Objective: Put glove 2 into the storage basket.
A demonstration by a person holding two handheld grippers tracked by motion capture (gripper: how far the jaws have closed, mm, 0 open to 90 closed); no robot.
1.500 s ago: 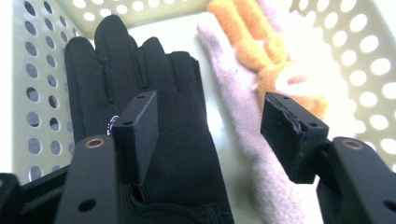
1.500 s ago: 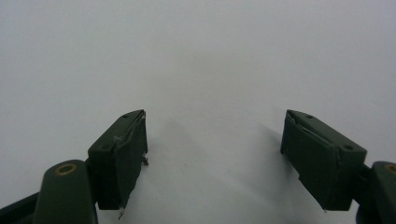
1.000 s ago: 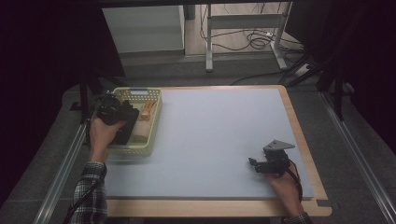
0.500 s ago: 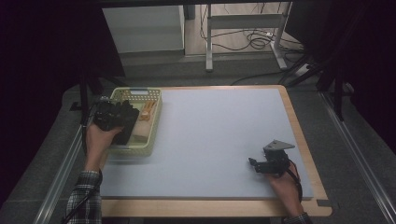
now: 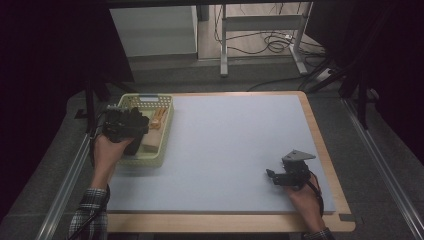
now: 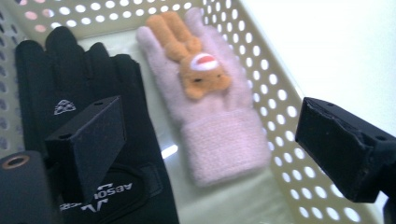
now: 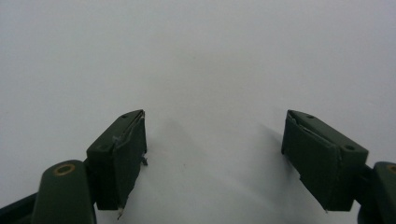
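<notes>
A pale yellow perforated basket stands at the left of the table. In it lie a pink knit glove with an orange animal figure on it and, beside it, a black glove. My left gripper hovers over the basket, pointing down into it. Its jaws have just been opening and stand wide, with the pink glove lying loose below them and nothing gripped. My right gripper rests low over the mat at the near right, open and empty.
A light grey-blue mat covers most of the wooden table. Basket walls rise close around the left jaws. Metal rails run along both sides of the table, and a desk frame and cables stand beyond the far edge.
The left hand has drawn back slightly toward the near edge while staying over the basket. The right hand and gripper have stayed put.
</notes>
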